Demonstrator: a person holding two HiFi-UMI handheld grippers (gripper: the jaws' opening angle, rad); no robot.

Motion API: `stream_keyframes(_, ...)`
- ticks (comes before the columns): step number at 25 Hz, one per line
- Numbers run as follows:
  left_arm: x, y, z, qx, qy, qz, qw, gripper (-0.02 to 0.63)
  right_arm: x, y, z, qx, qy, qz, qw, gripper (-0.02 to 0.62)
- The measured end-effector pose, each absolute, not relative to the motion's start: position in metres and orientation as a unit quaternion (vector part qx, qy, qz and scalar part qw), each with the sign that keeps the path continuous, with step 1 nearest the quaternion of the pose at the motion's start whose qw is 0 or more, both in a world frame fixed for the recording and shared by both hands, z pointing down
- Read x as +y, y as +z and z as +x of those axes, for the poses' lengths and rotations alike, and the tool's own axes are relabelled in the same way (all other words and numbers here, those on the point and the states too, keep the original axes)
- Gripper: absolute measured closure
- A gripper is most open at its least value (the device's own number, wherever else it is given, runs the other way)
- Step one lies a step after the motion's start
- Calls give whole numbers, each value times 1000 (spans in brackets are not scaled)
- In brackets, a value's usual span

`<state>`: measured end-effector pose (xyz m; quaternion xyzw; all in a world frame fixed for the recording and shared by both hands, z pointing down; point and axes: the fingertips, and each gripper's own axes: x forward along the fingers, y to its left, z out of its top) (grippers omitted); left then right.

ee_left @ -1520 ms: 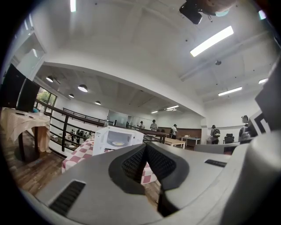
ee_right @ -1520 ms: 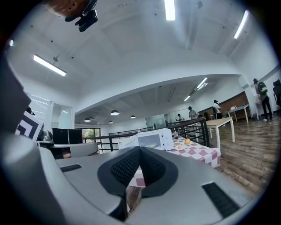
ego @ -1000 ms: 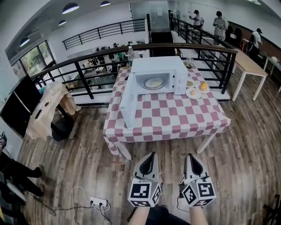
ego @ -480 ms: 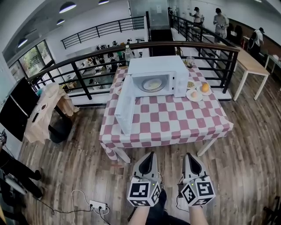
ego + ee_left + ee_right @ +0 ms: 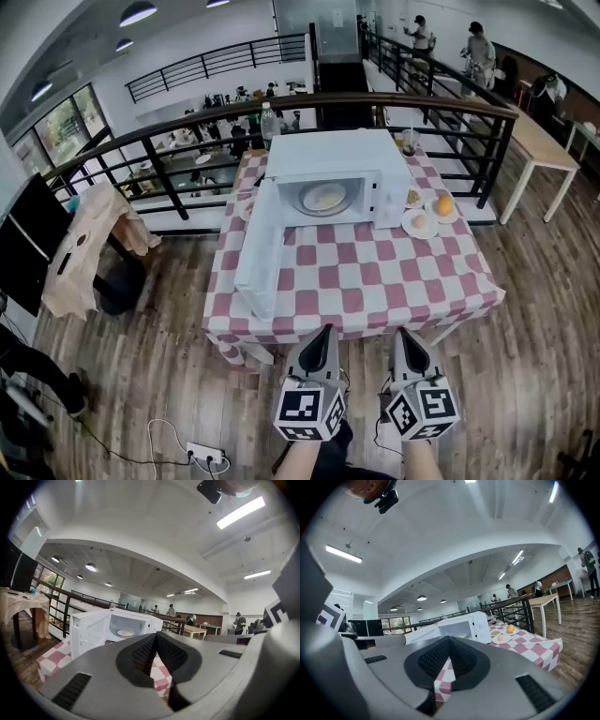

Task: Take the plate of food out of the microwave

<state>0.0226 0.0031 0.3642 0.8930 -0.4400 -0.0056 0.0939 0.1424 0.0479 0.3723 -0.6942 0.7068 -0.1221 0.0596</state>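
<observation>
A white microwave [image 5: 333, 178] stands at the back of a table with a red-and-white checked cloth [image 5: 375, 281]. Its door [image 5: 261, 248] hangs open to the left. Inside lies a white plate of pale food [image 5: 324, 198], also seen as the plate [image 5: 125, 633] in the left gripper view. My left gripper [image 5: 323, 330] and right gripper [image 5: 401, 333] are side by side just short of the table's near edge. Both point level at the table, both are shut, and neither holds anything. The left gripper [image 5: 156, 637] and the right gripper [image 5: 450, 639] show their pads pressed together.
Right of the microwave sit two small plates [image 5: 419, 223], one with an orange [image 5: 443, 205]. A bottle [image 5: 269, 120] stands behind the microwave, in front of a dark railing [image 5: 187, 141]. A cloth-draped stand [image 5: 84, 244] is at left, a power strip [image 5: 204, 455] on the floor, people far back.
Both grippers have moved forward together toward the table, which now looks larger and nearer in the head view. They stay shut and empty.
</observation>
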Motion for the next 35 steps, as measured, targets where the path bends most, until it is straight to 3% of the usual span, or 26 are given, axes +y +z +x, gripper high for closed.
stream_keyframes(35,-172,397,43,-473,8,871,132,581,-141,398,159,733,-151,-663,31,597)
